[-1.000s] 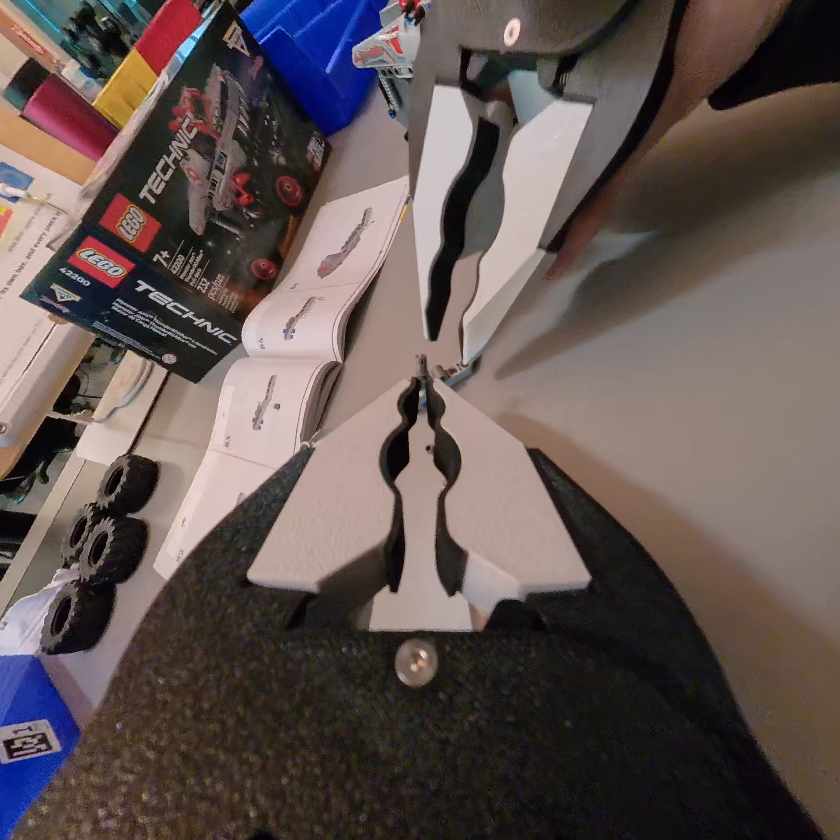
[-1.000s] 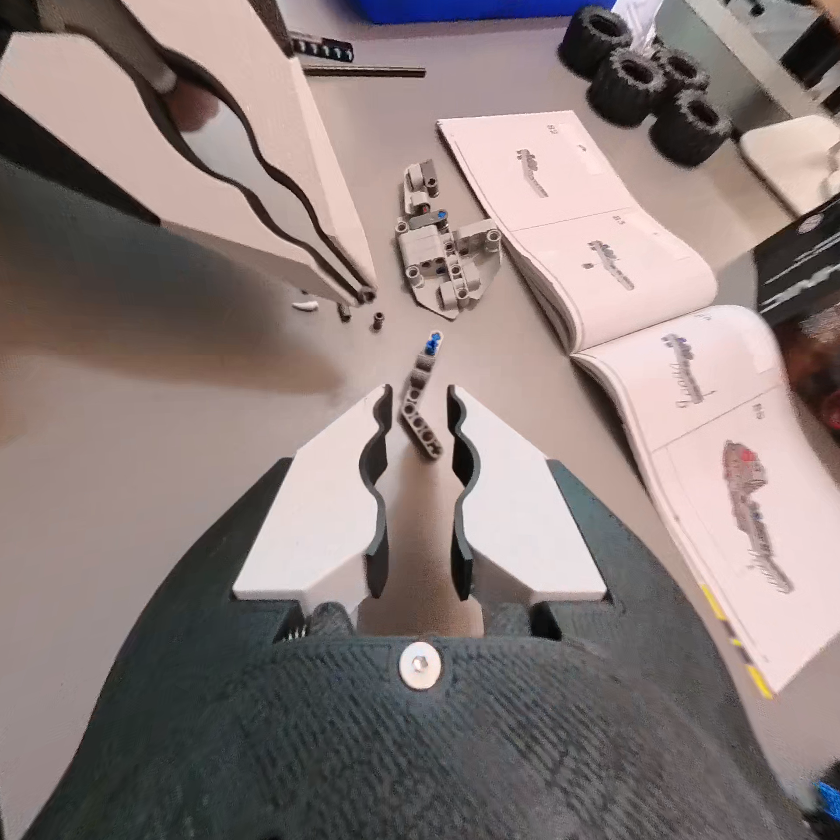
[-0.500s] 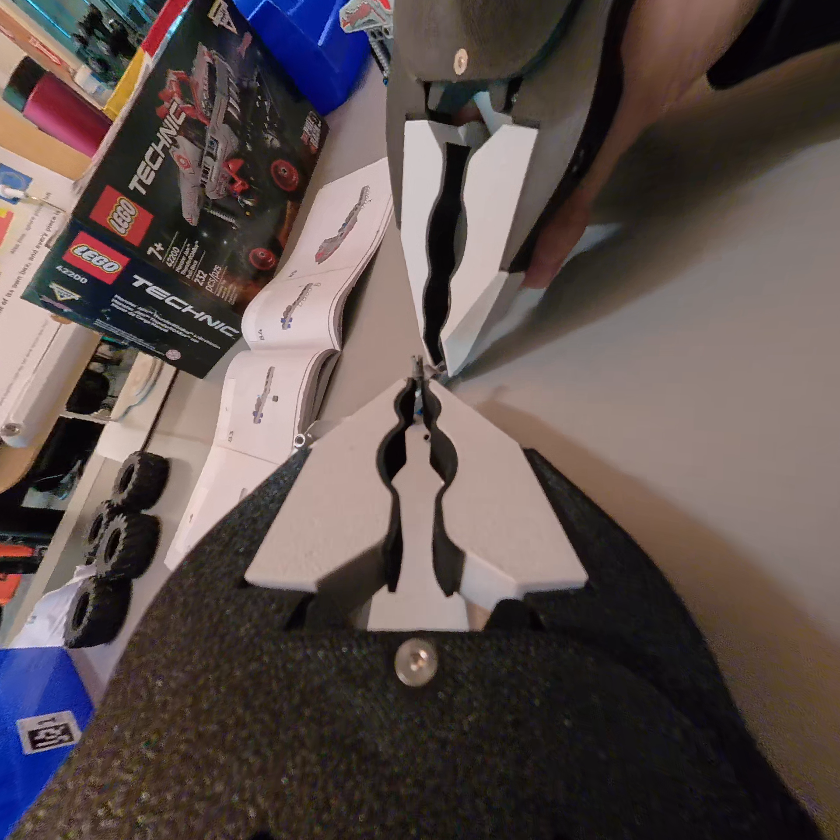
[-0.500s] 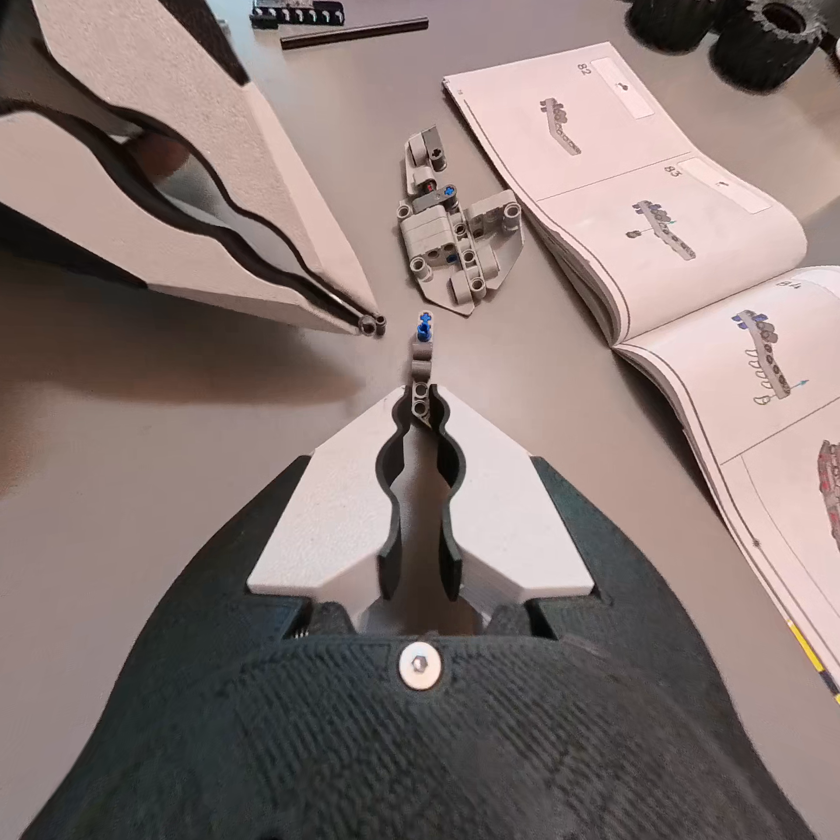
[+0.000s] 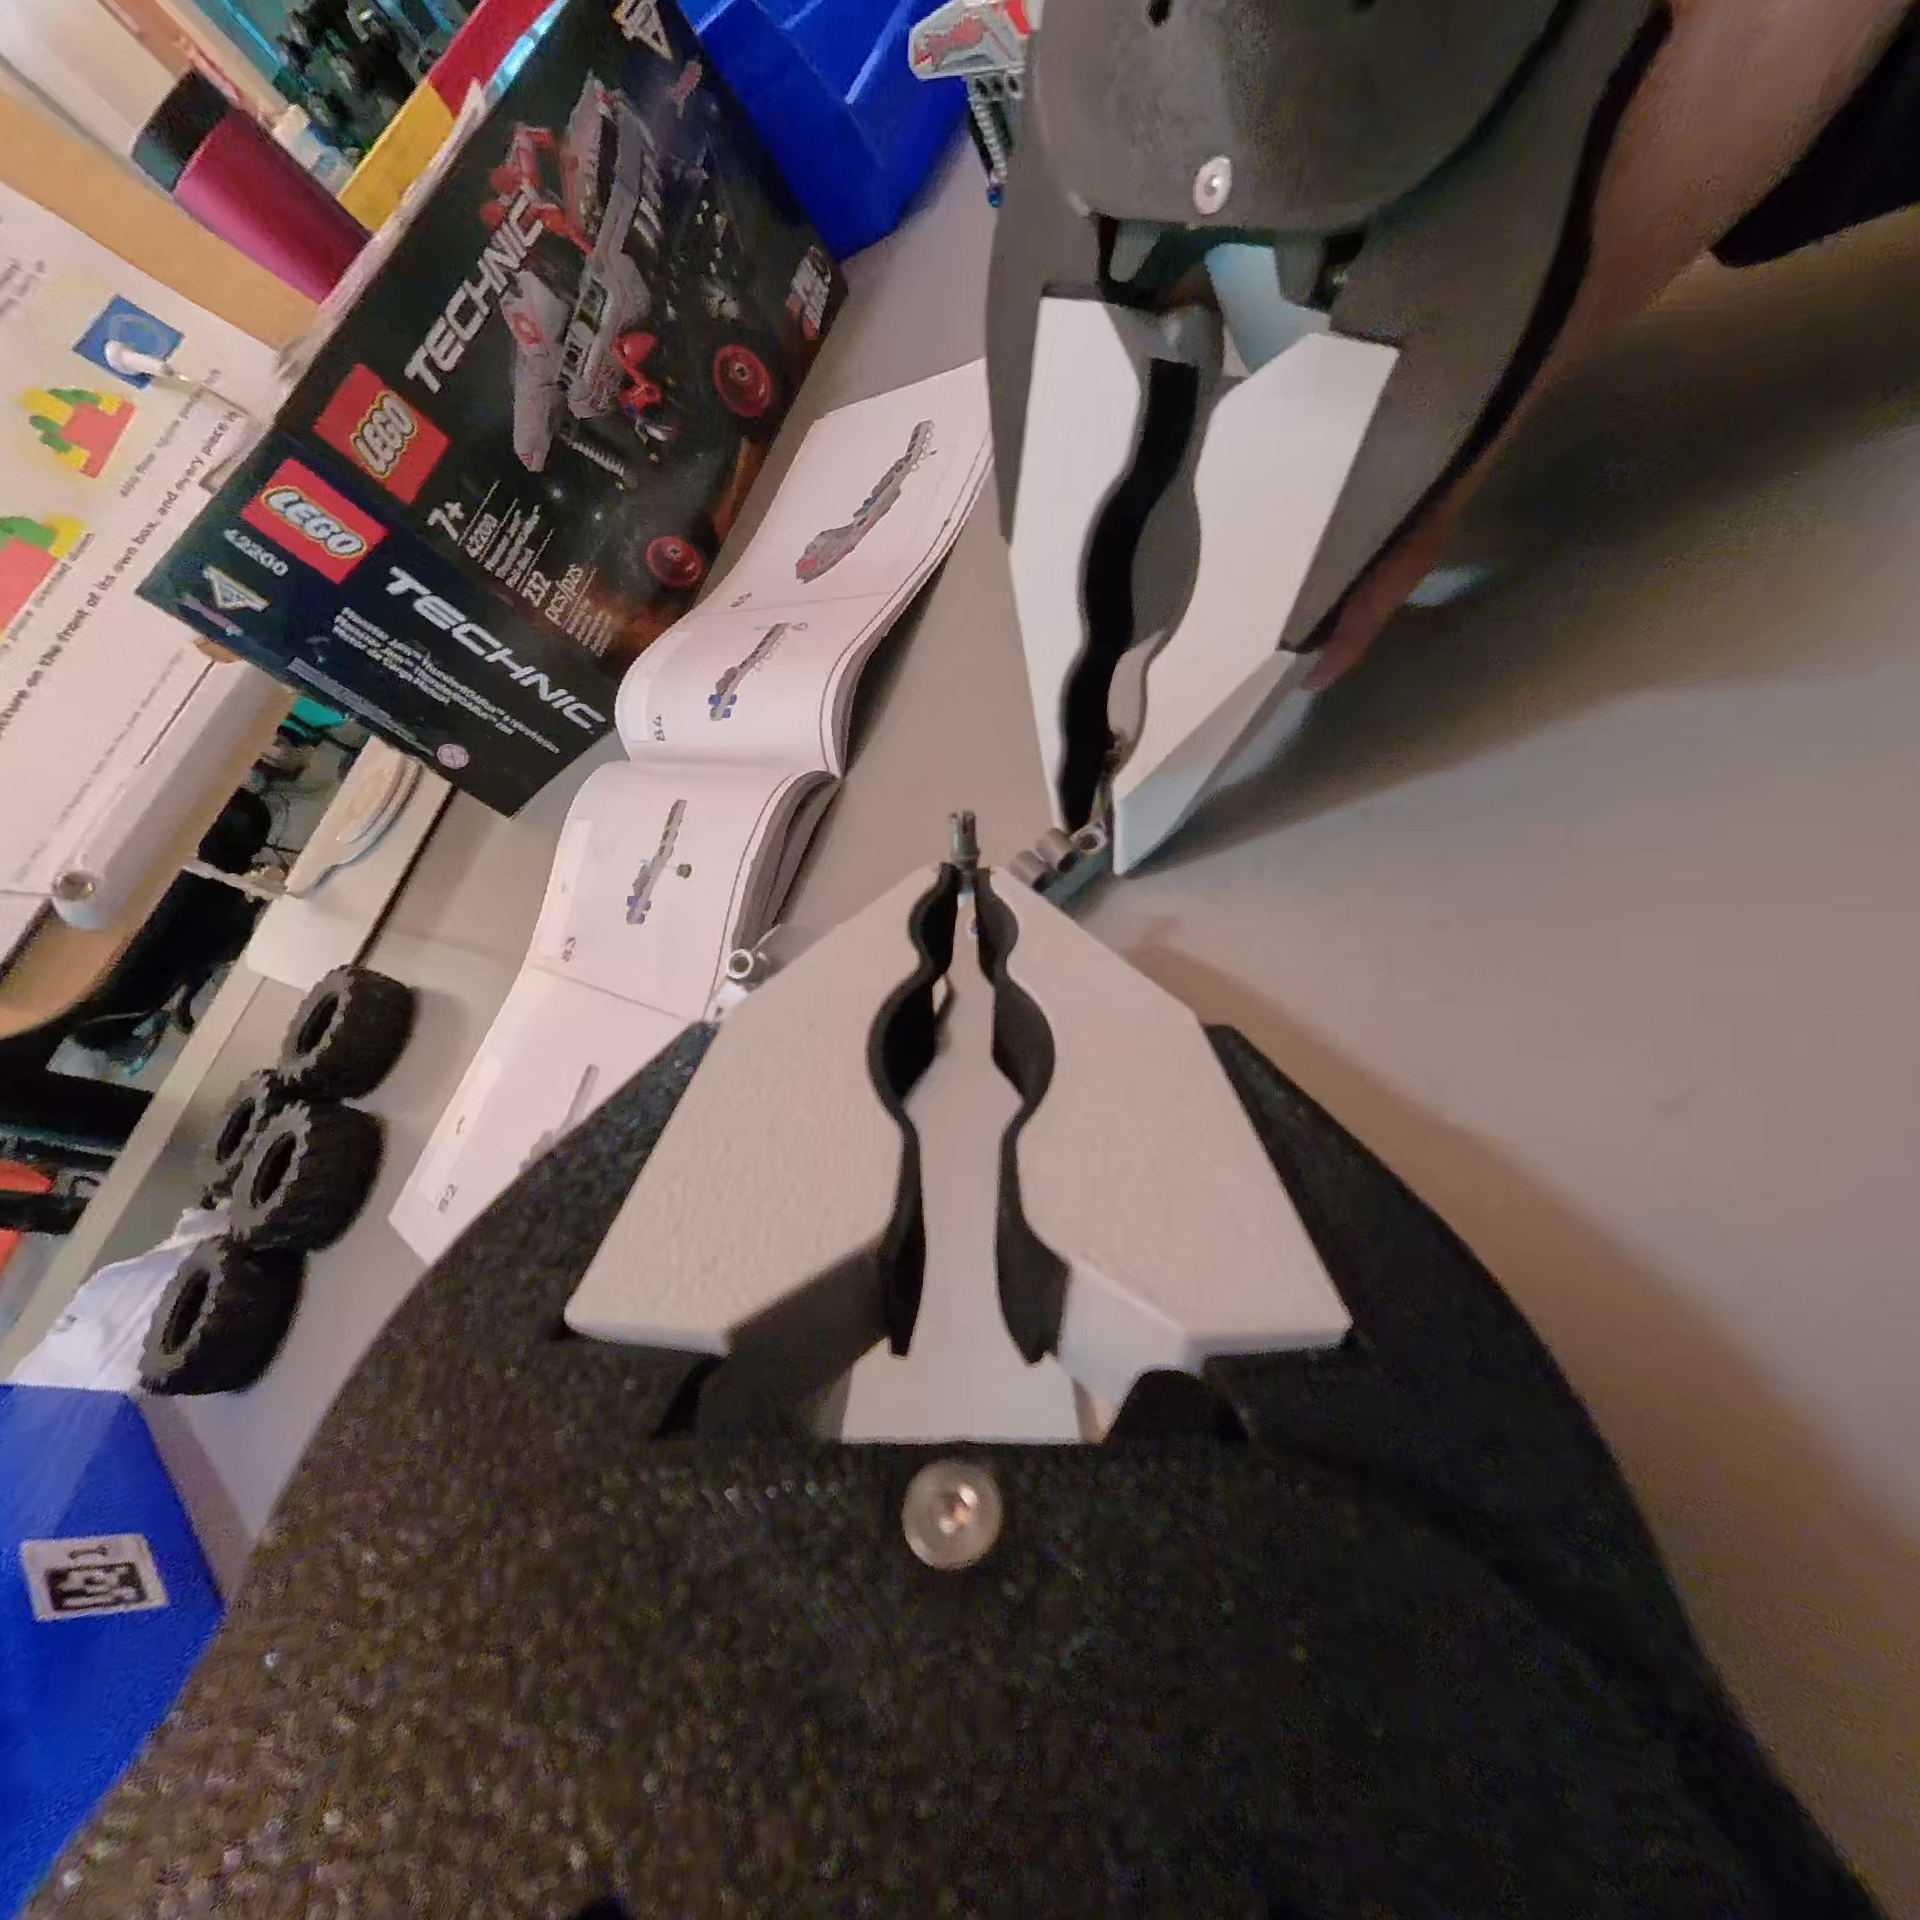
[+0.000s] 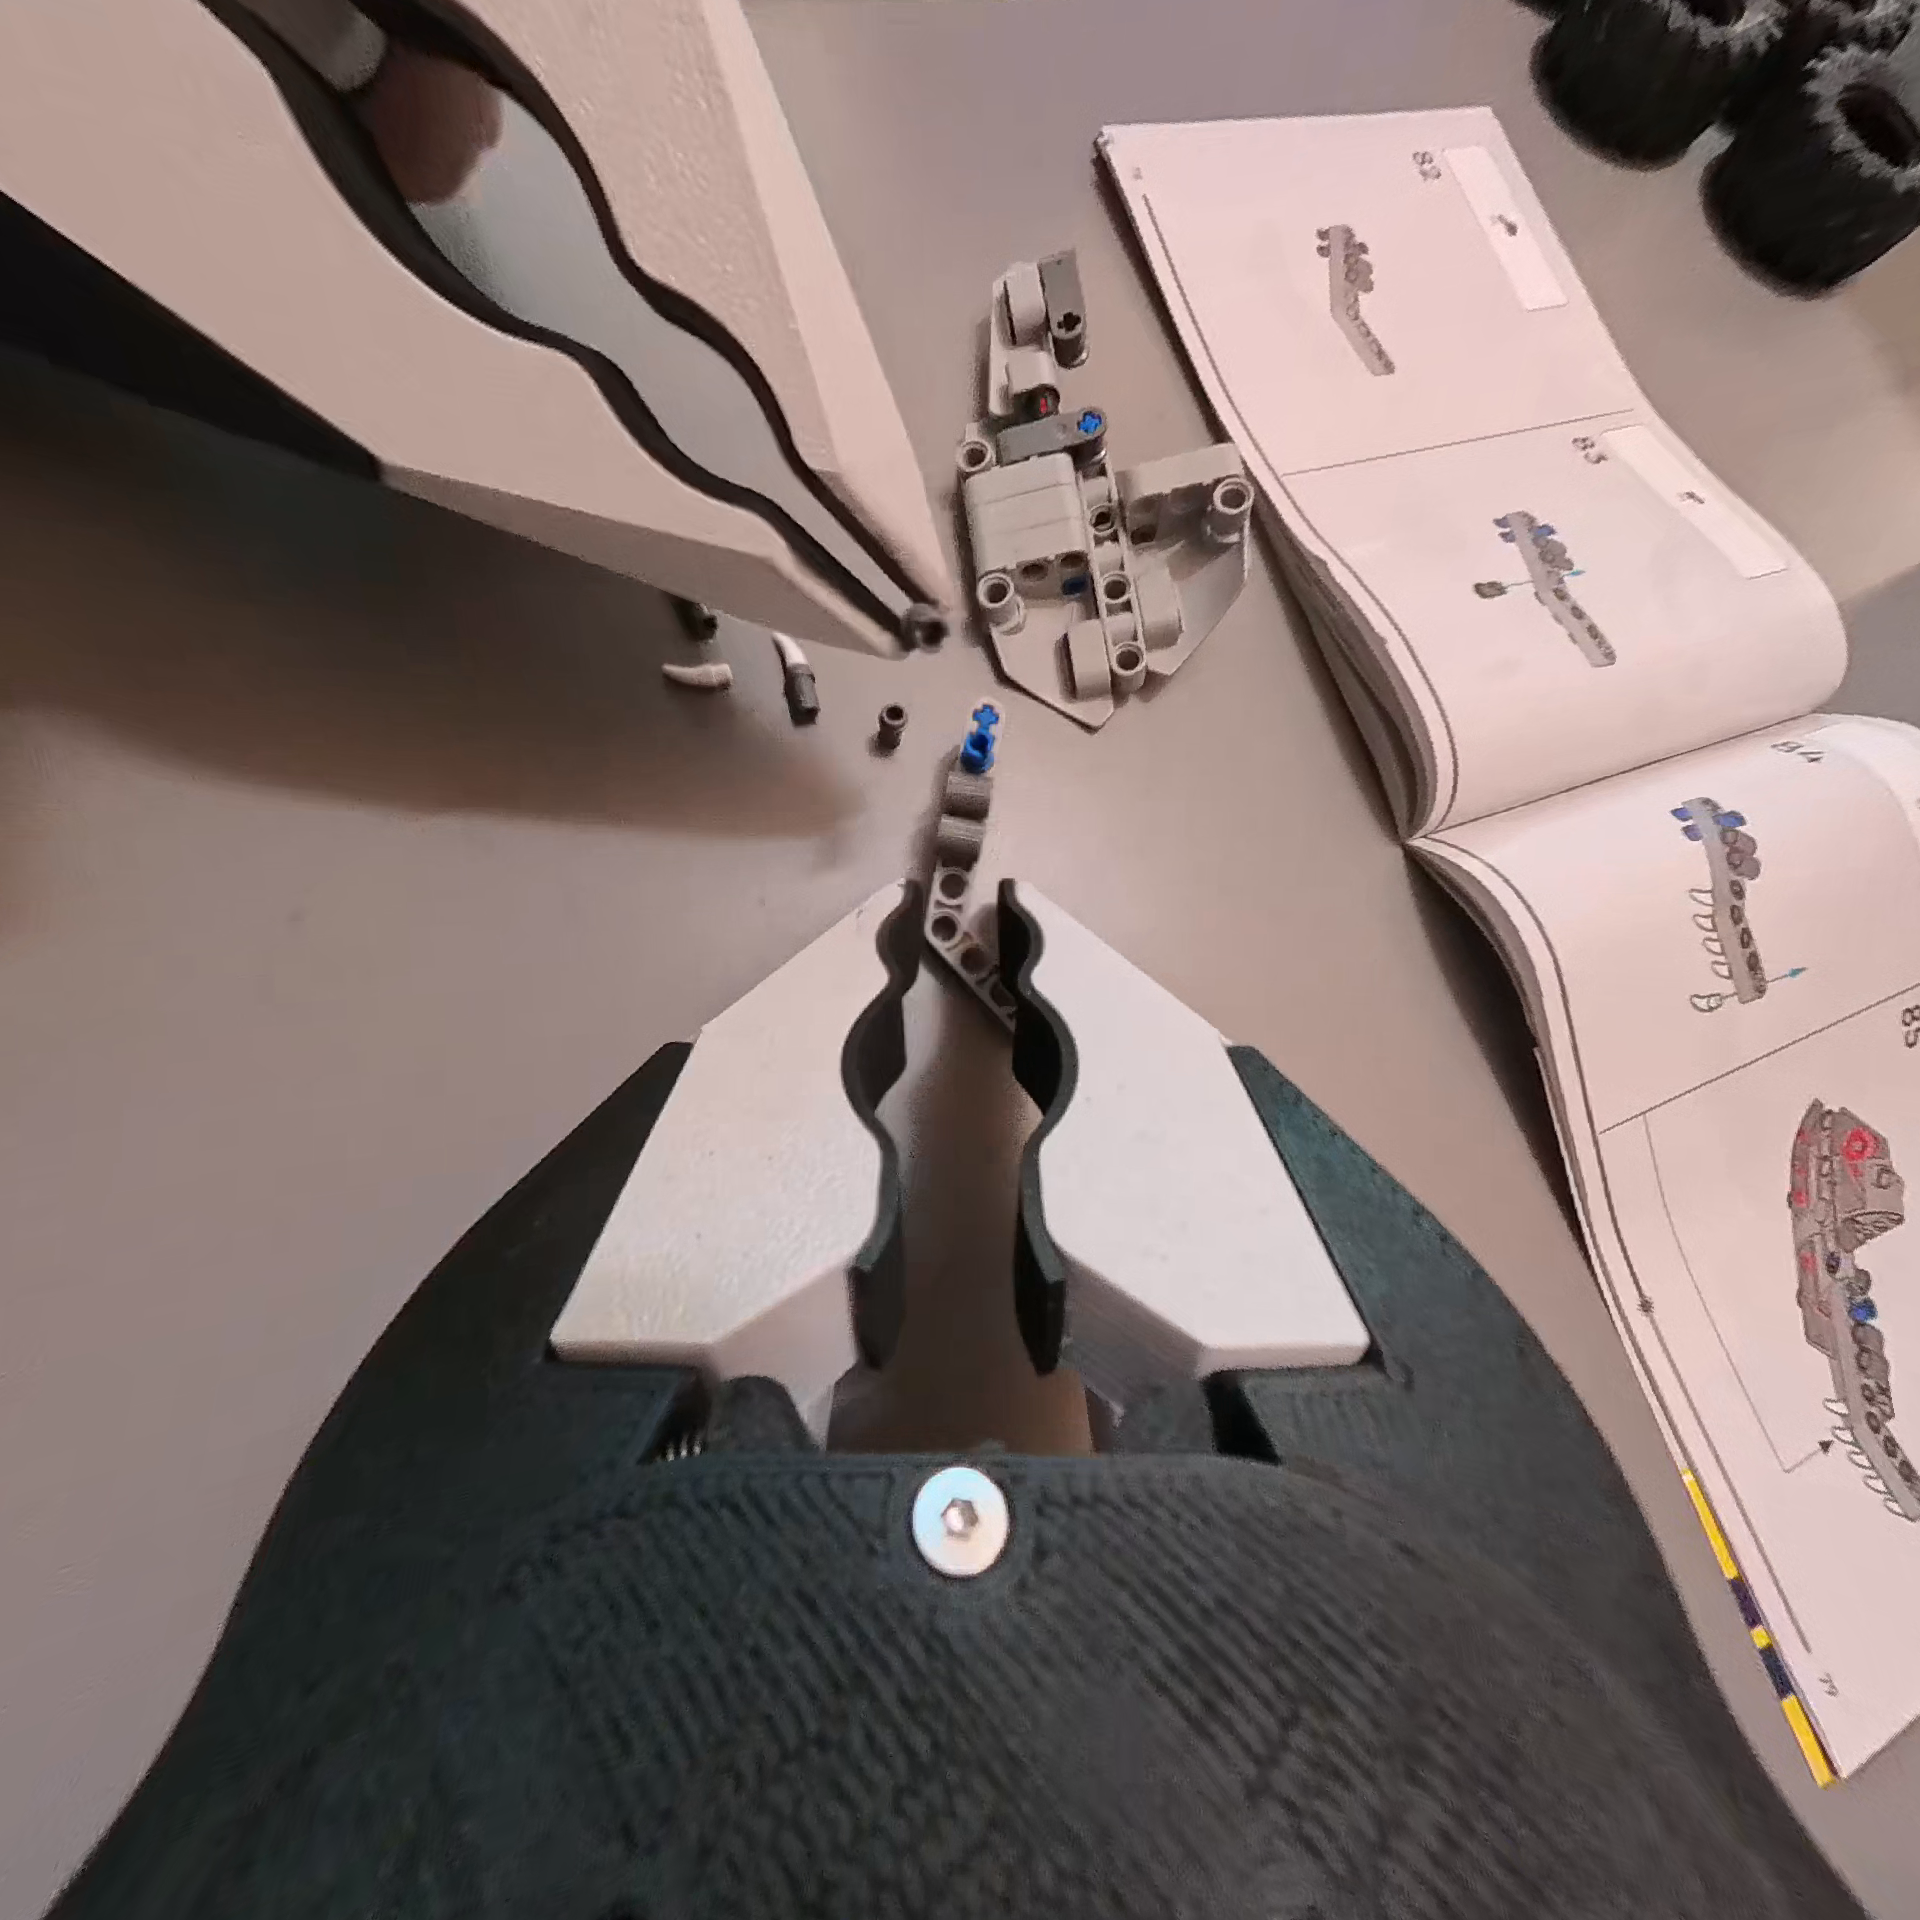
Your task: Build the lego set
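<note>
Grey-tipped, the left gripper has its jaws pinched on a small dark connector pin, aimed toward the bent grey holed beam that the right gripper's jaws clamp above the table, presumably for insertion.

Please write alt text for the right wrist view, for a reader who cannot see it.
The right gripper grips a bent grey plastic beam tipped with a small blue pin. The left gripper pinches a small dark pin beside it, near an open paper instruction booklet.
</note>
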Motion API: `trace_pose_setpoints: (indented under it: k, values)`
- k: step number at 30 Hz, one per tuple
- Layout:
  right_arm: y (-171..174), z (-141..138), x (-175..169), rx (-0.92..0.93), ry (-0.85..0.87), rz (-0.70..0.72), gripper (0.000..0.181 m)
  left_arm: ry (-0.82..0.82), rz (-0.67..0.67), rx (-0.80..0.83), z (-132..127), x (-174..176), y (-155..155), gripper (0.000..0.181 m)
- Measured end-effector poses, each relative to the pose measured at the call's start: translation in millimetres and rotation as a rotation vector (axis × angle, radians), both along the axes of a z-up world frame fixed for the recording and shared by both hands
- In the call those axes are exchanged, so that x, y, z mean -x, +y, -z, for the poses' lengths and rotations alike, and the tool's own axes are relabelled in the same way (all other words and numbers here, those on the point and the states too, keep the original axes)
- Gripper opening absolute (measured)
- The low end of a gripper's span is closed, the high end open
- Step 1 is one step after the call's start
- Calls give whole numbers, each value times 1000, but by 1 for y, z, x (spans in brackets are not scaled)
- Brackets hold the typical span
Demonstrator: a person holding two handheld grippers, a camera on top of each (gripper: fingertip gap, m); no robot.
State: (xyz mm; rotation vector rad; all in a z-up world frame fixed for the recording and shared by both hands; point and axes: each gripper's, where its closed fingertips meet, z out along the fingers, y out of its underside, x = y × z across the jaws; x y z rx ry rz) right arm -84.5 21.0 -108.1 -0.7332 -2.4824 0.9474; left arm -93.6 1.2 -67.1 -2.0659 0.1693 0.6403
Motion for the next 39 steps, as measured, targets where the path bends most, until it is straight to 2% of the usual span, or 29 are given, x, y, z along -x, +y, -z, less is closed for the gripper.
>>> trace_pose_setpoints:
  k: [6,9,11,13,17,21,23,32,39]
  values:
    - [-5,1,-1,-17,-15,-35,11,-90,18,-7,2,-3,-2,0]
    - [-4,1,3,-6,-25,-1,7,-25,17,26,4,-1,-5,0]
    - [1,-3,10,61,-35,83,5,40,13,31,3,1,-5,0]
    - [-5,-20,12,281,-70,137,6,100,2,14,-3,2,-4,0]
    - [-12,-76,11,910,-152,175,5,163,-28,-36,-23,5,-2,0]
    - [-2,-94,6,1262,-260,195,6,208,-32,-4,-30,5,1,0]
    - [0,-98,5,1376,-315,184,6,204,-36,3,-30,3,3,0]
    - [-1,-96,6,1433,-414,175,6,291,-101,42,-36,5,6,0]
    - [-6,-87,10,1367,-404,220,6,257,-126,51,-33,4,8,0]
